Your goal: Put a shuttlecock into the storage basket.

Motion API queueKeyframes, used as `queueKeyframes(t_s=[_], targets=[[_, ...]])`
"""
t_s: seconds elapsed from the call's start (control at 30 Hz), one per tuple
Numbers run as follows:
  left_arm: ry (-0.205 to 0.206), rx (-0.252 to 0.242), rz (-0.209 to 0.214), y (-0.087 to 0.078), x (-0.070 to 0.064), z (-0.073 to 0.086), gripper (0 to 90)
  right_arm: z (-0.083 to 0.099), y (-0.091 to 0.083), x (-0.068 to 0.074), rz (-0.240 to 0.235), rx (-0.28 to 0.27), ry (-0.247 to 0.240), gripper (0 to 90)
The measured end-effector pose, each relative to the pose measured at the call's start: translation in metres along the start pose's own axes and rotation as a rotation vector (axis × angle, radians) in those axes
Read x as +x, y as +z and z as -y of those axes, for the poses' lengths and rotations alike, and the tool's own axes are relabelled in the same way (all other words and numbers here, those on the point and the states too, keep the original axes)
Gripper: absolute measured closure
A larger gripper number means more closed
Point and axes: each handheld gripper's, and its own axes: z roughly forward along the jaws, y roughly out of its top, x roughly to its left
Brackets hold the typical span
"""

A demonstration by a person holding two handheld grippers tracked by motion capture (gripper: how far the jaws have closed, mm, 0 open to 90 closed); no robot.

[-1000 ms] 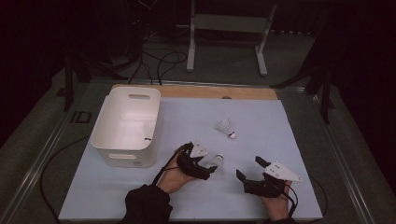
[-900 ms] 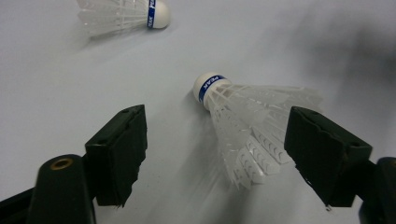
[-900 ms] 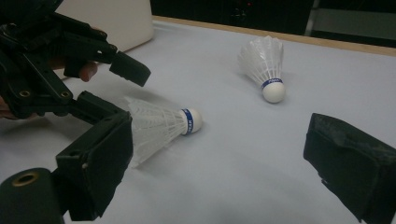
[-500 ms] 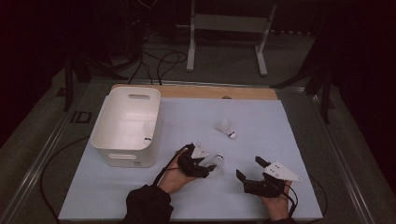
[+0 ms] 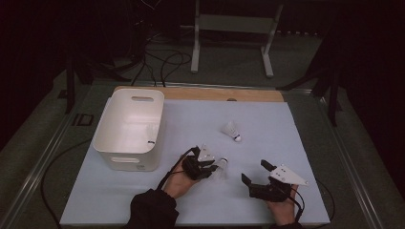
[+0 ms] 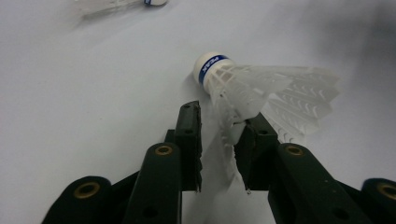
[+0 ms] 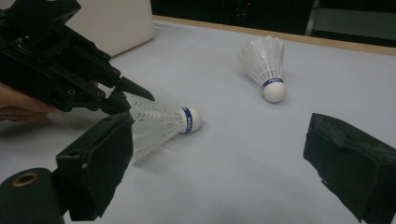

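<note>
A white shuttlecock (image 5: 221, 167) (image 6: 261, 84) with a blue band lies on its side on the pale table sheet (image 5: 191, 124). My left gripper (image 5: 214, 168) (image 6: 219, 116) straddles the rim of its feather skirt. The jaws stand close together, with a gap showing beside the feathers. In the right gripper view the same shuttlecock (image 7: 163, 121) lies in front of the left gripper (image 7: 130, 95). My right gripper (image 5: 254, 171) (image 7: 224, 140) rests open to its right, holding nothing. A second shuttlecock (image 5: 231, 130) (image 7: 266, 65) stands farther back. A third (image 5: 152, 133) lies in the white bin (image 5: 111, 138).
The bin stands at the table's left side, close to my left hand. A wooden strip (image 5: 215, 94) runs along the far table edge, with a metal stand (image 5: 229, 28) and cables on the floor beyond.
</note>
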Motion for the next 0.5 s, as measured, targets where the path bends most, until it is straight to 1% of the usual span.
queueKeyframes(t_s=[0.1,0.2,0.27,0.5], targets=[[-0.008,0.0,0.005,0.0006,0.0003,-0.0008,78.0,0.0,0.0001,-0.0002,0.0,-0.001,-0.002,8.1],[-0.019,-0.003,0.001,0.0019,0.0003,-0.0015,81.1,0.0,0.0001,-0.0002,0.0,-0.001,-0.002,8.1],[-0.018,-0.001,0.002,0.0021,0.0006,-0.002,83.5,-0.0001,-0.0001,-0.0001,-0.001,-0.001,0.002,8.1],[-0.024,-0.005,0.004,0.0019,0.0013,-0.0028,87.9,-0.0001,0.0,0.0,-0.004,-0.001,0.003,8.1]])
